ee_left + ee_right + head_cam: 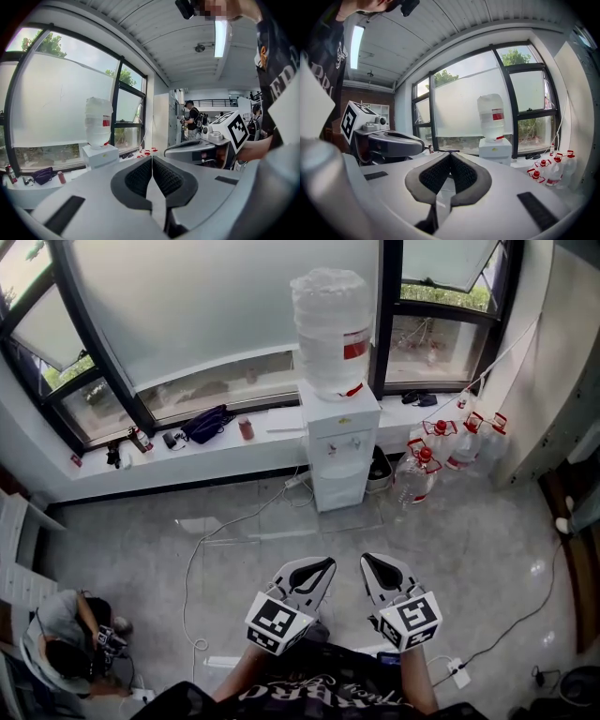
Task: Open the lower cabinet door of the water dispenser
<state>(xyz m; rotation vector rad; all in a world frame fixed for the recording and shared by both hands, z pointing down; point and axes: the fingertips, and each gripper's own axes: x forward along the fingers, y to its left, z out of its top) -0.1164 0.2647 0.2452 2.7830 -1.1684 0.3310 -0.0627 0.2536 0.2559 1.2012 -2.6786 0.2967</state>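
Well ahead of both pairs of jaws stands the water dispenser (pixel 342 451), its lower cabinet door (pixel 339 491) shut, so the left gripper (pixel 322 565) and right gripper (pixel 372 562) are held side by side, clenched on nothing, presumably because the door is far out of reach

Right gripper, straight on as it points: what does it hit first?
Nothing close ahead of the right gripper; likely first: the water dispenser, or the windowsill left of it; depth unclear.

Print on the person's shirt (pixel 323 692) is illegible.
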